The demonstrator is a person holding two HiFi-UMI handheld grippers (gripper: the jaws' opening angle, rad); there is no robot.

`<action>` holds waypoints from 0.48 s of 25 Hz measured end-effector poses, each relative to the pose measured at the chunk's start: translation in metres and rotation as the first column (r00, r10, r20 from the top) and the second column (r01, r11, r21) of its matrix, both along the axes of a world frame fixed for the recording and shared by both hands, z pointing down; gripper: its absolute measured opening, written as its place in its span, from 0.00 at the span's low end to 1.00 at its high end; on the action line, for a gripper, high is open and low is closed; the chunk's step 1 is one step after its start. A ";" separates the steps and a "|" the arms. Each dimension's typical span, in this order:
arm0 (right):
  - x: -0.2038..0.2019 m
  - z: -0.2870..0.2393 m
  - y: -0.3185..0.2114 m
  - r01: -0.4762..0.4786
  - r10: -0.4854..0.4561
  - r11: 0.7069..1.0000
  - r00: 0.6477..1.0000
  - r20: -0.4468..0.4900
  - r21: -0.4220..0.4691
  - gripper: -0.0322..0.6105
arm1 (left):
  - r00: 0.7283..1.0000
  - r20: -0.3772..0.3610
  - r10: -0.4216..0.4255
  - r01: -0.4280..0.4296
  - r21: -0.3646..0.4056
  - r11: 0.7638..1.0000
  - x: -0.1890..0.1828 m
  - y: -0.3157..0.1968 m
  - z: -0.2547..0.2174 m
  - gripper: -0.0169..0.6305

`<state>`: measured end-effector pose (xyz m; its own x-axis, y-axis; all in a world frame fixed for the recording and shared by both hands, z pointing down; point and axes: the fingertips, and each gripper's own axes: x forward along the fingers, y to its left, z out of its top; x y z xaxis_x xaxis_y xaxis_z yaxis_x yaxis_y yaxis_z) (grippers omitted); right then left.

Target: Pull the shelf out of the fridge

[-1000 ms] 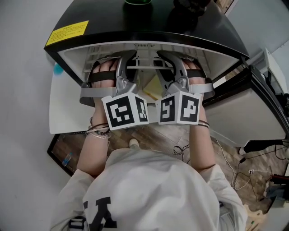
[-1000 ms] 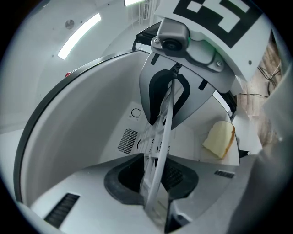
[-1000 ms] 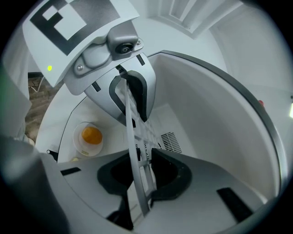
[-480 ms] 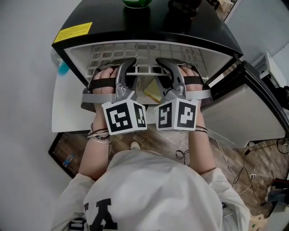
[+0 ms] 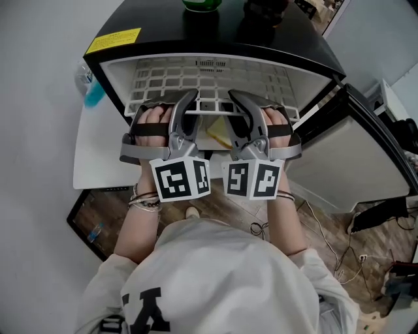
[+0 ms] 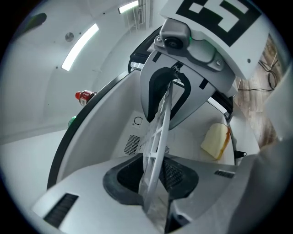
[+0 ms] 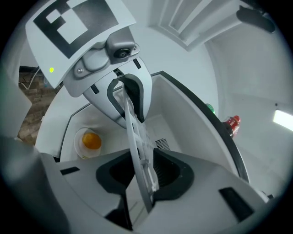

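Note:
The white grid shelf [image 5: 196,78] sticks partway out of the small black fridge [image 5: 261,49], whose door [image 5: 339,150] hangs open at the right. My left gripper [image 5: 190,99] is shut on the shelf's front edge, and in the left gripper view the shelf [image 6: 158,132] is pinched between the pads of the left gripper [image 6: 155,171]. My right gripper [image 5: 234,98] is at the same edge, just to the right. Its jaws are opening. In the right gripper view the shelf [image 7: 132,128] stands loosely in the gap of the right gripper [image 7: 139,171].
A yellow food item [image 5: 219,134] lies on the fridge floor under the shelf. A green object [image 5: 201,3] stands on the fridge top. A white table [image 5: 98,156] with a blue bottle [image 5: 91,91] is to the left. Cables [image 5: 326,228] lie on the wooden floor.
The shelf has slid farther out of the fridge toward me, so more of its grid shows. Both grippers came back with its front edge.

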<state>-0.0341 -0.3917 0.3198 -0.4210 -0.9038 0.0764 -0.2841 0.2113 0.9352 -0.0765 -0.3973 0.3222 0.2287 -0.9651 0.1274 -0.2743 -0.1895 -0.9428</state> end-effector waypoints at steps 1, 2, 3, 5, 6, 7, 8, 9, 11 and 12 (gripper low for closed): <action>0.001 0.000 0.002 0.003 -0.003 1.000 1.000 0.001 0.014 0.23 | 1.000 -0.001 0.003 -0.003 0.004 1.000 0.000 0.002 0.000 0.15; 0.001 0.000 0.004 0.008 -0.008 1.000 1.000 0.001 0.026 0.23 | 1.000 0.000 0.006 -0.006 0.004 1.000 0.000 0.003 0.001 0.15; 0.002 0.001 0.006 0.012 -0.012 0.999 1.000 -0.001 0.032 0.23 | 1.000 0.000 0.010 -0.010 0.002 1.000 0.001 0.004 0.001 0.15; 0.004 0.002 0.007 0.016 -0.016 0.999 1.000 -0.001 0.031 0.23 | 1.000 -0.001 0.011 -0.011 -0.005 1.000 0.001 0.005 0.002 0.15; 0.005 0.002 0.007 0.015 -0.015 0.999 1.000 0.001 0.030 0.23 | 1.000 -0.002 0.008 -0.008 -0.004 1.000 0.001 0.005 0.002 0.15; 0.005 0.002 0.007 0.011 -0.011 0.999 1.000 0.001 0.030 0.23 | 1.000 -0.001 0.004 -0.004 -0.003 1.000 0.000 0.005 0.002 0.15; 0.005 0.002 0.008 0.009 -0.009 1.000 1.000 -0.001 0.030 0.23 | 1.000 -0.001 0.000 0.000 -0.001 1.000 0.000 0.006 0.001 0.15; 0.005 0.002 0.009 0.008 -0.008 1.000 1.000 -0.005 0.029 0.22 | 1.000 -0.001 -0.002 0.002 -0.001 1.000 0.000 0.007 0.001 0.15; 0.005 0.003 0.013 0.007 -0.007 1.000 1.000 -0.013 0.026 0.21 | 1.000 0.000 -0.006 0.006 -0.003 1.000 0.000 0.010 0.001 0.15; 0.005 0.003 0.014 0.006 -0.006 1.000 1.000 -0.015 0.025 0.20 | 1.000 0.000 -0.008 0.008 -0.002 1.000 0.000 0.012 0.001 0.15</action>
